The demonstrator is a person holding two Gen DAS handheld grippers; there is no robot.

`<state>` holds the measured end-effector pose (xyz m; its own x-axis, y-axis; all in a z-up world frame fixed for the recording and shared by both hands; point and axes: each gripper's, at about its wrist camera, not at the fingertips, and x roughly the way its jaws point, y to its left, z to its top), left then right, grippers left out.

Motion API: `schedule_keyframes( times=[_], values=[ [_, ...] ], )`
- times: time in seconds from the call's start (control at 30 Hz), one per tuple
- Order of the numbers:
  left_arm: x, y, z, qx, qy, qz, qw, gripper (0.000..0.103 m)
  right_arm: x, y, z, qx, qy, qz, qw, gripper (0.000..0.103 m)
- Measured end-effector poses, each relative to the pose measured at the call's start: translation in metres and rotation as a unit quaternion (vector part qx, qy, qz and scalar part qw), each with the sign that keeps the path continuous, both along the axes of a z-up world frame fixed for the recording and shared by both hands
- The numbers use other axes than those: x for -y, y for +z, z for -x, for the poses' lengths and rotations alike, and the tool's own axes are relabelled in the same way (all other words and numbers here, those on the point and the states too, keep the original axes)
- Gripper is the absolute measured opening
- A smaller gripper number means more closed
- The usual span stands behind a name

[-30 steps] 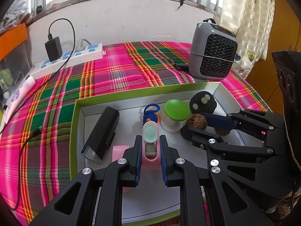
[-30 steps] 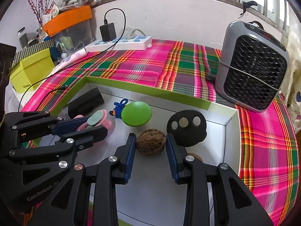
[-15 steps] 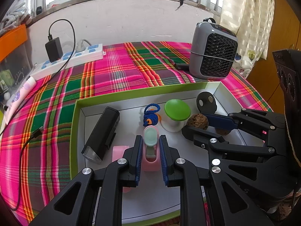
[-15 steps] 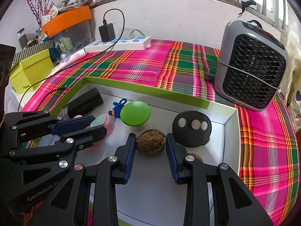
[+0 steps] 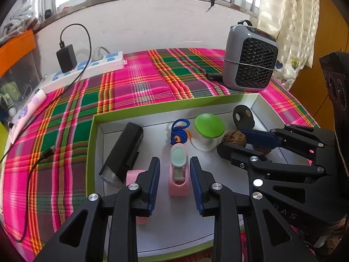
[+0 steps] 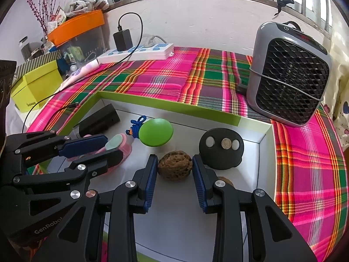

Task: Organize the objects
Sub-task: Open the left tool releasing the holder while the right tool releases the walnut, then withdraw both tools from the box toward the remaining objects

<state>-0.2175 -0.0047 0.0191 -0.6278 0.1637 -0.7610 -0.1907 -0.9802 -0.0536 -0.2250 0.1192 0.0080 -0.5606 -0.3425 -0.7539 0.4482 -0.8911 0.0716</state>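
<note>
White letters "GenRobot" stand on the black body of the left claw [image 6: 104, 150], low at the left edge of the right wrist view; the end of the word runs out behind the right claw [image 6: 174, 174]. In the left wrist view, faint raised letters "DAS" show on the body of the right claw [image 5: 234, 140], part of a longer word. A small dark print line sits on the side of the yellow-green box [image 6: 37, 87], too small to read.
</note>
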Motion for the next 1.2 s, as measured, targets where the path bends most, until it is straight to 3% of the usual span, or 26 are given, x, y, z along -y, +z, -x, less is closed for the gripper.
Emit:
schedule_keyframes(
  times=[0.17,0.33,1.2],
  values=[
    [0.0,0.0,-0.002,-0.001,0.003,0.002,1.0,0.029,-0.001,0.001,-0.001,-0.003,-0.004,0.001,1.0,0.034],
    [0.001,0.002,-0.004,-0.003,0.006,0.003,1.0,0.032,-0.005,0.003,-0.004,-0.004,-0.008,0.007,1.0,0.041],
    [0.006,0.016,-0.033,-0.018,0.029,-0.005,0.9994,0.035,-0.007,0.019,-0.03,-0.023,-0.02,0.019,0.999,0.041]
  ],
)
